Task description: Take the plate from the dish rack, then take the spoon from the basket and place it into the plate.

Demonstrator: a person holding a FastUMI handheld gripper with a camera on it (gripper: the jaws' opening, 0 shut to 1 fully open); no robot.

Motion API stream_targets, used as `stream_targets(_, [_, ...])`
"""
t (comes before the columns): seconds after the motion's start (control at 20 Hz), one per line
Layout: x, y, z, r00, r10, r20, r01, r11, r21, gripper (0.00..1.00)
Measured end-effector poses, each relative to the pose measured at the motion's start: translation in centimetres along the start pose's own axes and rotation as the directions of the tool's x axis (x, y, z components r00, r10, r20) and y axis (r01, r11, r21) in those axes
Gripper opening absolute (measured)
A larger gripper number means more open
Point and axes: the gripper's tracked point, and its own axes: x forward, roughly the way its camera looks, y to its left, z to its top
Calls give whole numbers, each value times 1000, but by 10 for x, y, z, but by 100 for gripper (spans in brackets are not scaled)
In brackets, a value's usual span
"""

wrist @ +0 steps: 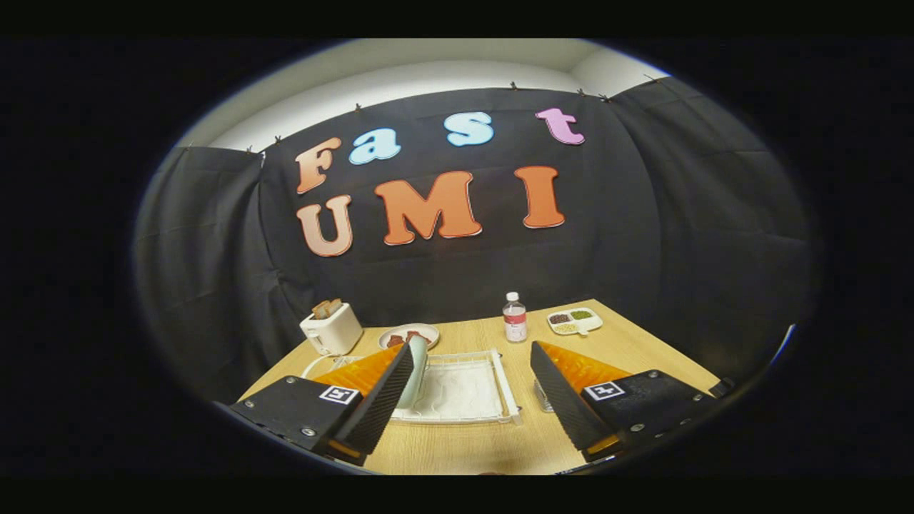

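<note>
Jaws wide apart, plate upright in dish rack beyond

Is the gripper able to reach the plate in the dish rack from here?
Probably yes. The gripper is open, and the pale plate stands on edge in the dish rack, right beside one finger. Nothing lies between the fingers and the plate.

Dim booth, fisheye-warped edges, soft focus

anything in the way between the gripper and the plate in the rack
Nothing visible. The gripper is open, and the plate stands on edge in the dish rack, right beside the left finger's inner face, with only rack floor between the fingers.
</note>
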Motion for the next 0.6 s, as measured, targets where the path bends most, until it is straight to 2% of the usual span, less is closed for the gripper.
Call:
stream_targets(0.3, [26,16,-11,998,5,-64,-5,1000,1,98])
stream_targets(0.6, [75,47,-38,985,38,-167,-40,999,-6,99])
